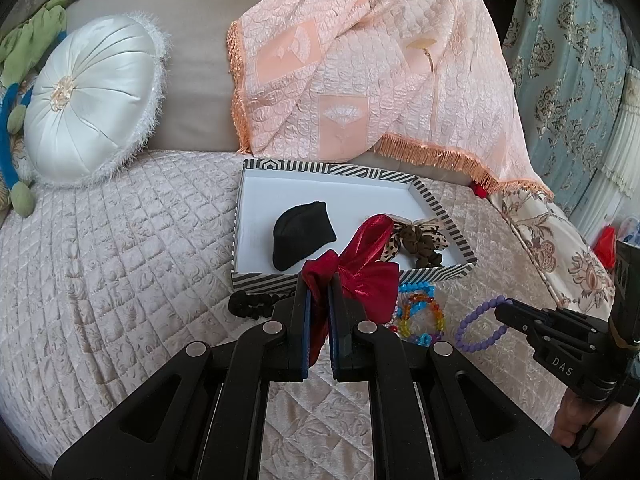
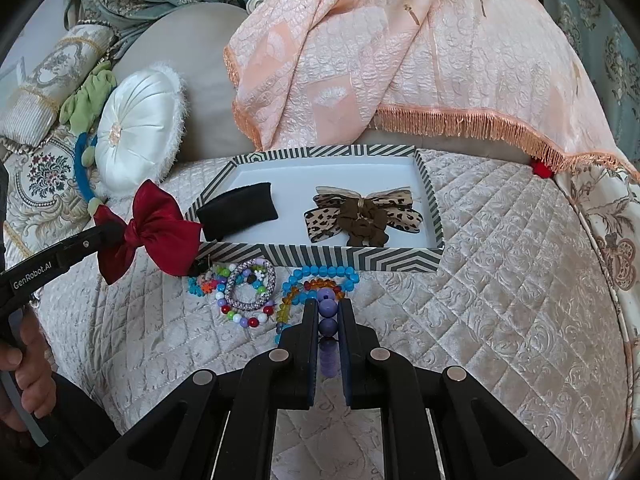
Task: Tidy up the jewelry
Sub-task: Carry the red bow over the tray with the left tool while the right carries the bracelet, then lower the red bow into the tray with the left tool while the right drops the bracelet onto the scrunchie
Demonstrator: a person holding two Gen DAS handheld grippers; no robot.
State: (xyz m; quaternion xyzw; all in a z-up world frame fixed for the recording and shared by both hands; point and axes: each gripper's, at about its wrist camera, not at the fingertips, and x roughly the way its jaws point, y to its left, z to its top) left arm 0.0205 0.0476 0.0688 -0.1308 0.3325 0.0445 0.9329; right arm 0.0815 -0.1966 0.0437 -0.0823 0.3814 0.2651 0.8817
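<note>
Red bow [image 1: 360,264] clamped in left gripper [image 1: 319,280]; right gripper [image 2: 328,308] clamps purple bead bracelet [image 2: 328,320], both at the striped box [image 2: 320,258] front edge.

A: Where does the left wrist view look from?

B: From just behind the left gripper [image 1: 319,280], angled down across the quilted bed [image 1: 120,248] at the striped box [image 1: 356,276], which sits close ahead. The right gripper [image 1: 505,313] pokes in at its right edge.

A: And the right wrist view?

B: From behind the right gripper [image 2: 328,304], also tilted down, close over the pile of beads [image 2: 248,288] before the same striped box [image 2: 320,258]. The left gripper [image 2: 110,232] enters from its left.

A: What do they share?

B: The box, the beads, the white cushion [image 1: 92,96] and the pink blanket [image 1: 380,60] beyond.
</note>
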